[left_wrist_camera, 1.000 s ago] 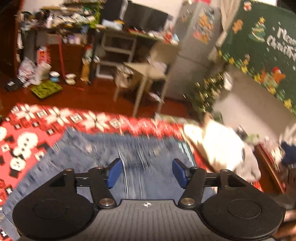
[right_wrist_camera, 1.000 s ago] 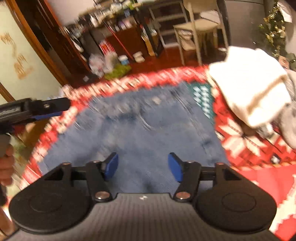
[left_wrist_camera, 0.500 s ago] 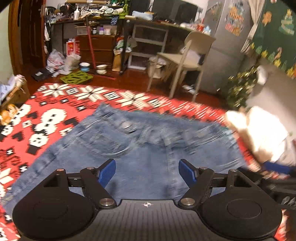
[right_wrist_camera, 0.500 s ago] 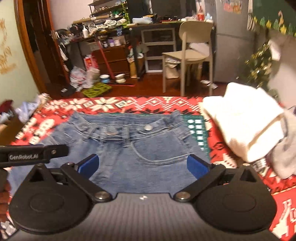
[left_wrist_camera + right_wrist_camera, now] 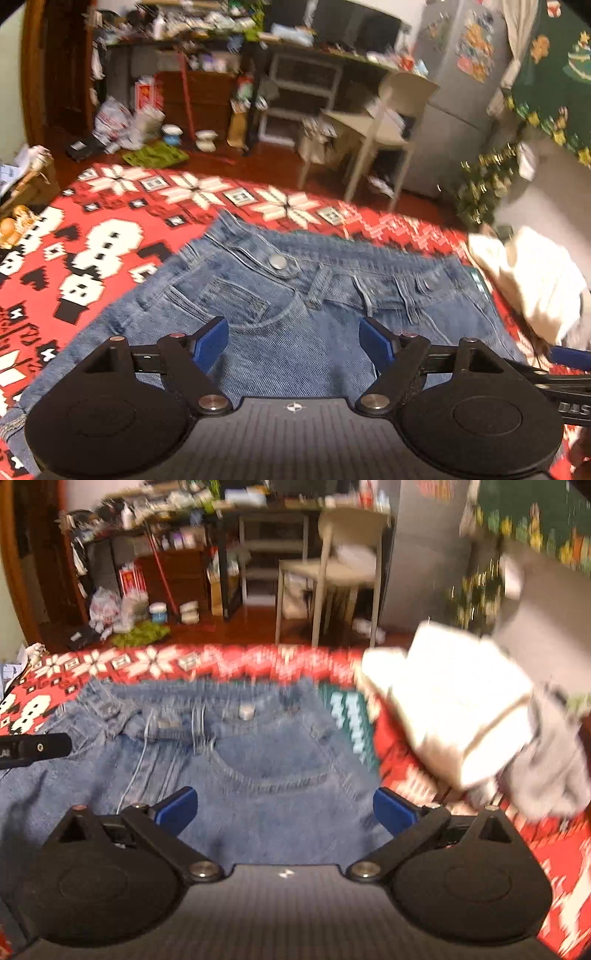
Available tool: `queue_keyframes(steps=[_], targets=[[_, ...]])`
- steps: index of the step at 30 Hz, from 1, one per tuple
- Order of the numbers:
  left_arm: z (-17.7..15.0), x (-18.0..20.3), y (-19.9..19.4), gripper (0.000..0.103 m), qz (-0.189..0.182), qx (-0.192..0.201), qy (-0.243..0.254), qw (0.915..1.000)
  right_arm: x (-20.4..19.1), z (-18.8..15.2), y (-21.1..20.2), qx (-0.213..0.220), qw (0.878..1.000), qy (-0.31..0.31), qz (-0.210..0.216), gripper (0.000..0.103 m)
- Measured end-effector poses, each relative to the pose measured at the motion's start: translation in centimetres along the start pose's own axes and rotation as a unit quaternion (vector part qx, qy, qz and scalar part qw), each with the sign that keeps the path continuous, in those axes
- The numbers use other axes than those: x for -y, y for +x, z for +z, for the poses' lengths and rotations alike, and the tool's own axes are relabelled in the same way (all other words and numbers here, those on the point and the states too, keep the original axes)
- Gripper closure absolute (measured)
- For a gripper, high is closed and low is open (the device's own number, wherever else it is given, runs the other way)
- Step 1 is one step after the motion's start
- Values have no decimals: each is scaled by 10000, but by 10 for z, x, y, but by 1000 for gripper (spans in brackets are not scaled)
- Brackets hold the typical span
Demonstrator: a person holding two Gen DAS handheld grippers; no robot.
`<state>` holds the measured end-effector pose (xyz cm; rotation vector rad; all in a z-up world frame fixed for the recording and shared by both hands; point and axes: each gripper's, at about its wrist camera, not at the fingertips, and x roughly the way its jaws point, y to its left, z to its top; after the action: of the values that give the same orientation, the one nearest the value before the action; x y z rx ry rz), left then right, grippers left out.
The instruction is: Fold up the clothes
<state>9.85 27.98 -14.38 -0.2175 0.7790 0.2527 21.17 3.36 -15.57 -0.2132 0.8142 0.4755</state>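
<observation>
One pair of blue jeans [image 5: 295, 314] lies spread flat on a red blanket [image 5: 110, 229] patterned with white snowflakes and snowmen, waistband toward the far side and legs running back under the cameras. In the left wrist view the metal waist button [image 5: 277, 261] sits left of centre, with a curved front pocket just below it and belt loops along the band to the right. In the right wrist view the same jeans [image 5: 240, 760] are blurred, yet the waistband and a pocket seam can be made out.

Above the denim hangs the left gripper [image 5: 293, 341] with its blue fingers [image 5: 210, 341] spread wide apart and nothing between them. The right gripper [image 5: 284, 810] is likewise wide apart and empty — its blue fingers [image 5: 177, 808] frame the pocket area. Whether either one touches the cloth cannot be told. Part of the right gripper shows at the right edge of the left view, and a black bar of the left gripper enters the right view from the left edge.

Just right of the jeans sits a heap of white cloth [image 5: 454, 709], with a grey garment [image 5: 554, 775] beside it on the near right. Between heap and denim a green patch of the blanket shows.

Beyond the blanket is a wooden floor with a pale chair [image 5: 388, 125], a cluttered desk [image 5: 280, 48] on the far side, a grey fridge [image 5: 458, 74] and a small tinsel-hung tree [image 5: 484, 184] on the right.
</observation>
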Motion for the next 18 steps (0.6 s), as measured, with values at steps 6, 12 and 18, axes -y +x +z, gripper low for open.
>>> queue_keyframes(steps=[6, 12, 18], targets=[[-2, 17, -2, 7, 699, 137, 454, 9964, 1, 5, 0, 15, 9999, 9, 132, 1], [-1, 23, -5, 7, 495, -43, 804, 9955, -6, 0, -7, -58, 9992, -360, 168, 1], [2, 16, -1, 15, 25, -303, 381, 9988, -8, -2, -6, 57, 9994, -129, 323, 6]])
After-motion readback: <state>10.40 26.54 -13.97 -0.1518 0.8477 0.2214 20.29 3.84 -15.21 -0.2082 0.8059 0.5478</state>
